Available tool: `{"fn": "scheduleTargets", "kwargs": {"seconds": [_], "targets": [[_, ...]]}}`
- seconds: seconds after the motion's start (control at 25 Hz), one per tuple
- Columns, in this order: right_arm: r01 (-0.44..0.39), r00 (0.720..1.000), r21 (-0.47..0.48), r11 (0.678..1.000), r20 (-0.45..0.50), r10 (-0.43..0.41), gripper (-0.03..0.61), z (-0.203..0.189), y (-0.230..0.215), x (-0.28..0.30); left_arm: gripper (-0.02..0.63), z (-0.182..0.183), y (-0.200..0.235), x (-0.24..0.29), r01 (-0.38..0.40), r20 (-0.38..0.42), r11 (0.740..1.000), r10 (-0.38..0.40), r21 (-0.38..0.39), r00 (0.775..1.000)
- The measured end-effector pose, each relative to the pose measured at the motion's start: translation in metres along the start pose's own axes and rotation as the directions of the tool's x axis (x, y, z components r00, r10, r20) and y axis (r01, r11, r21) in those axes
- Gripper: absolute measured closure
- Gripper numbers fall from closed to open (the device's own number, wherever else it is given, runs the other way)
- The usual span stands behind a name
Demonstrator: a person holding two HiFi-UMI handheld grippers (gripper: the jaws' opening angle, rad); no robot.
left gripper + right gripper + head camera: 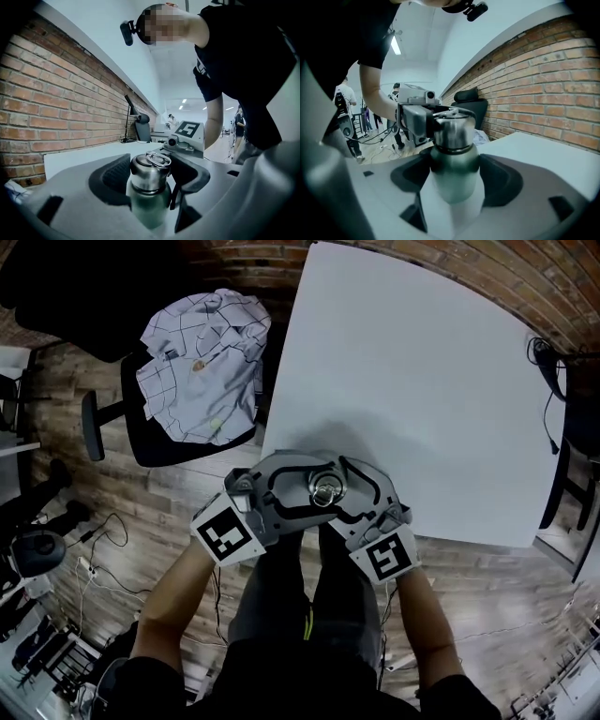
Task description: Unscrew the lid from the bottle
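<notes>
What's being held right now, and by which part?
Cannot be told: the bottle sits between the jaws of the left gripper, at its steel lid, and of the right gripper, at its green shoulder, but firm contact doesn't show.

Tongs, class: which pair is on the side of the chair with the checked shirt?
The left tongs: the shirt-draped chair stands on their side, while the right tongs sit across the bottle.
</notes>
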State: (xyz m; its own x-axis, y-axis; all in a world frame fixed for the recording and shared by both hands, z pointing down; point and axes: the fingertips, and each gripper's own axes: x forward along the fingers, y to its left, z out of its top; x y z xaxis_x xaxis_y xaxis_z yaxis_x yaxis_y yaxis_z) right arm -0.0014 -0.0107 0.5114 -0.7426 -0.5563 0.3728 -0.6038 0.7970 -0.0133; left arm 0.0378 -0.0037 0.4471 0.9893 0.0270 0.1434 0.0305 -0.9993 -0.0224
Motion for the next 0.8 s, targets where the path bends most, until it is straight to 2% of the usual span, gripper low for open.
{"fn": "scheduleTargets", "kwargs": {"seconds": [0.16, 0.28, 0.4, 0.48, 0.6, 0.72, 0.8], "targets": [[0.000, 1.000, -0.013, 1.000, 0.020, 0.001, 0.268, 0.001, 0.002, 0.002, 0.336, -0.009, -0.004, -0.003, 0.005, -0.006, 0.998, -0.005, -0.055, 1.000], [0.017, 0.999, -0.010, 1.000, 0.029, -0.017, 0.268, 0.000, 0.001, 0.001, 0.341, -0.009, -0.004, -0.003, -0.033, -0.007, 0.998, 0.032, -0.048, 0.999], [0.035, 0.999, -0.002, 0.999, 0.035, -0.035, 0.268, 0.000, 0.002, 0.001, 0.342, -0.004, 0.001, -0.003, -0.123, 0.006, 0.992, 0.123, -0.032, 0.992], [0.045, 0.998, 0.002, 0.999, 0.033, -0.045, 0.270, -0.001, 0.002, 0.001, 0.342, -0.004, 0.005, -0.004, -0.225, 0.017, 0.973, 0.226, -0.057, 0.974], [0.065, 0.997, 0.011, 0.998, 0.040, -0.066, 0.270, -0.002, 0.001, 0.000, 0.344, -0.006, 0.008, -0.006, -0.400, 0.017, 0.913, 0.402, -0.084, 0.915], [0.091, 0.995, 0.020, 0.996, 0.050, -0.092, 0.270, -0.002, 0.001, -0.001, 0.345, -0.006, 0.011, -0.009, -0.563, 0.000, 0.822, 0.565, -0.090, 0.825], [0.110, 0.992, 0.025, 0.994, 0.053, -0.111, 0.270, -0.003, 0.001, -0.001, 0.345, -0.006, 0.013, -0.009, -0.639, -0.011, 0.763, 0.641, -0.096, 0.767]]}}
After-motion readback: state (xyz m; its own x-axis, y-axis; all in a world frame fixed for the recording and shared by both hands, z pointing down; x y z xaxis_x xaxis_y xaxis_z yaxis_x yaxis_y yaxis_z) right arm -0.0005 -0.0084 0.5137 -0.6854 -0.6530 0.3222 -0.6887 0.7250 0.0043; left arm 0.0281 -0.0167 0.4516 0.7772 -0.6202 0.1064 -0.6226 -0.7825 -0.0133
